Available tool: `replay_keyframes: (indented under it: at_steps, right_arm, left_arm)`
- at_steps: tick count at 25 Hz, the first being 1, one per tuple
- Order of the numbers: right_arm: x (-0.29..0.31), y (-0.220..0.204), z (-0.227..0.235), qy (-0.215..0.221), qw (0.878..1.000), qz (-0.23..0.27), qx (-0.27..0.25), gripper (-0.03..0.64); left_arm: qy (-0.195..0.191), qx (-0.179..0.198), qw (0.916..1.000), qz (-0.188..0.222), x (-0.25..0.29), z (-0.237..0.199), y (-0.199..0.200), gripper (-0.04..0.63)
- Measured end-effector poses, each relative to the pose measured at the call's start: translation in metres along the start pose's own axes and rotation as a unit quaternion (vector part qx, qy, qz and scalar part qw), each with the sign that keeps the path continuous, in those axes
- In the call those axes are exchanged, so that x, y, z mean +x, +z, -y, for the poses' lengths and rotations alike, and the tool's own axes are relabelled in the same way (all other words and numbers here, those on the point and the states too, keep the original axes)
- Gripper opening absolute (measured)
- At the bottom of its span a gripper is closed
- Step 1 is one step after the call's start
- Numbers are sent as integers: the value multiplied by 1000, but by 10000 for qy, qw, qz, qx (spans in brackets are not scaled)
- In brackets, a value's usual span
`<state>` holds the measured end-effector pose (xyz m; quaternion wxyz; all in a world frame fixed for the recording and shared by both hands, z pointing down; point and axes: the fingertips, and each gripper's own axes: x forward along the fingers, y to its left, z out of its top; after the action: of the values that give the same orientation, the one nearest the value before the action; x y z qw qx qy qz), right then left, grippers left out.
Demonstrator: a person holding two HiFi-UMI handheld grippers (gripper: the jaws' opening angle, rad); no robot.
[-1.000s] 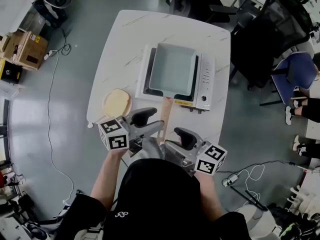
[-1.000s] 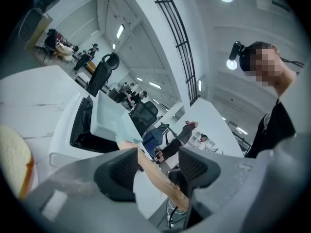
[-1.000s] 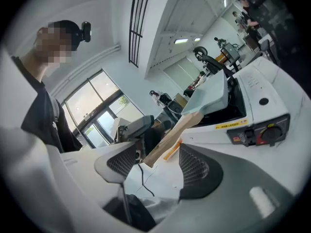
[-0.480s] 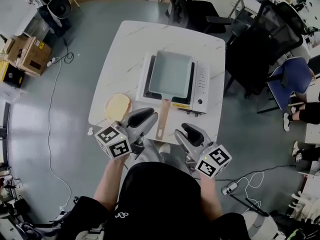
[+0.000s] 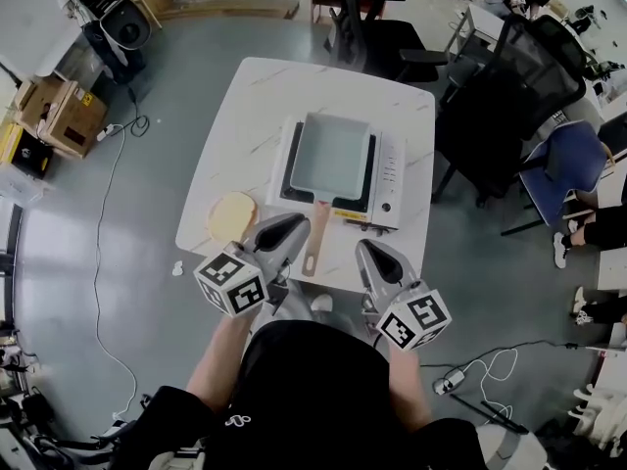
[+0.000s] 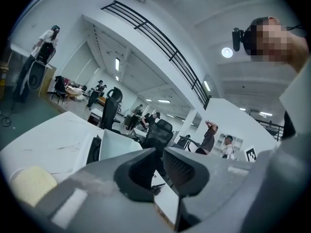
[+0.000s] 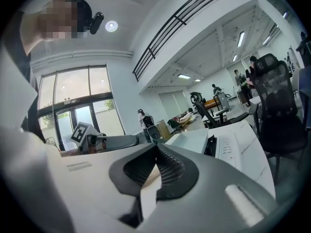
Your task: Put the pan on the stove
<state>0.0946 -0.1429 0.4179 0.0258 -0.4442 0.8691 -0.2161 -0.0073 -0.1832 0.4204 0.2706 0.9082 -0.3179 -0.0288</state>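
The rectangular pan [image 5: 331, 155] sits on the portable stove [image 5: 390, 179]. Your right tool [image 5: 370, 254] is clenched empty. Your left tool [image 5: 292, 227] has just been closing on nothing, with a slit left.

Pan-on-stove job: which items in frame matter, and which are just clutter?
Job:
- pale grey-blue rectangular pan with wooden handle, already sitting on the stove
- white tabletop stove

Lying about:
- round beige disc on the white marbled table
- cardboard boxes on the floor
- black office chairs
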Motion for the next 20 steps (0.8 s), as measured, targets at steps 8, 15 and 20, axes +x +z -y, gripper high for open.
replay_keyframes:
  at_steps: [8,15,20]
  right_arm:
    - [-9,20,9,-578,9970,315,-402,-2]
    - [-17,32,13,-861,9924,451,-757,-3]
    - [-21,35,13,-901,9913,504,-817,-3]
  left_arm:
    - [231,276,9993,105,1,11,9,52]
    - [480,511,9971,287,1,18,18,52]
    - [587,623,9956,372,-1,23,21,43]
